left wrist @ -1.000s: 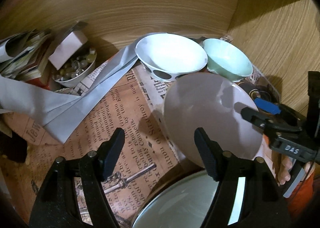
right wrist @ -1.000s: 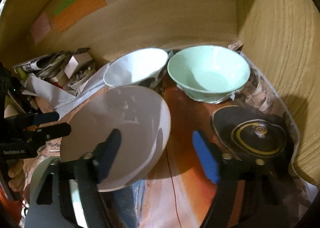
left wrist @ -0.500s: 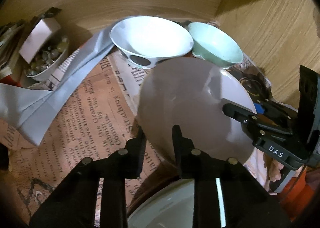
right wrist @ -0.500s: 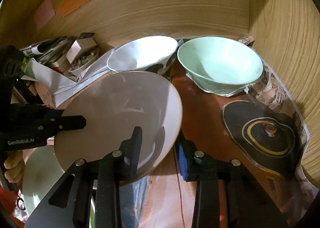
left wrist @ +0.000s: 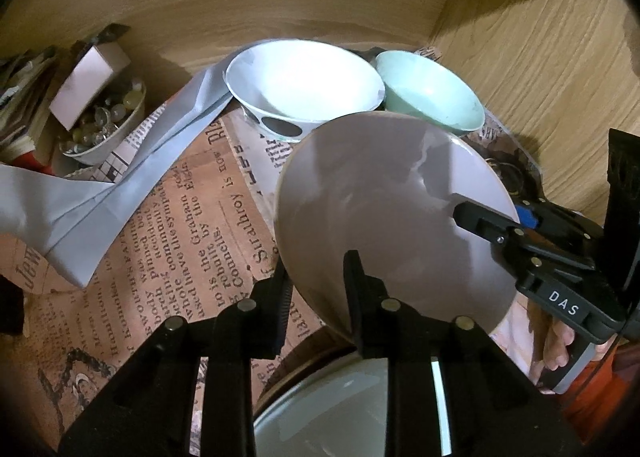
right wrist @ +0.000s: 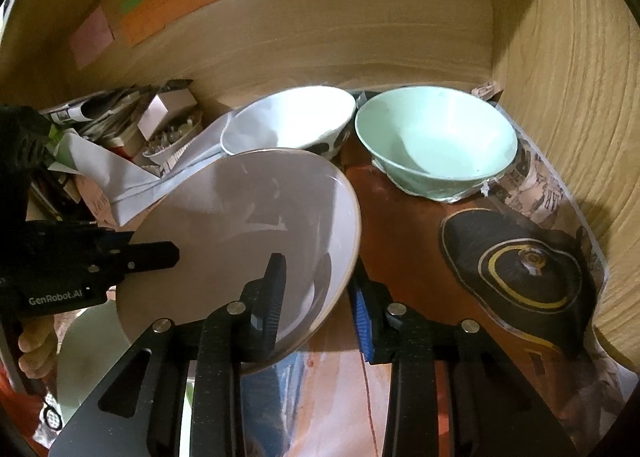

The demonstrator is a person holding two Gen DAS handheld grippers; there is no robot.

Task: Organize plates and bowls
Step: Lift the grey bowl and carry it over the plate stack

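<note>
each hand-held gripper, left (left wrist: 316,277) and right (right wrist: 318,285), has just closed, pinching the empty grey plate's (left wrist: 384,209) rim.

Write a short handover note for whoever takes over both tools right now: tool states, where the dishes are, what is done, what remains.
Left tool: just closed on the grey plate, gripping its near-left rim.
Right tool: just closed on the same plate's right rim.
The plate is tilted, above another plate.
White bowl and mint-green bowl stand side by side at the back wall.
Done: both grips.
Left: place the plate, probably stack the dishes.
</note>
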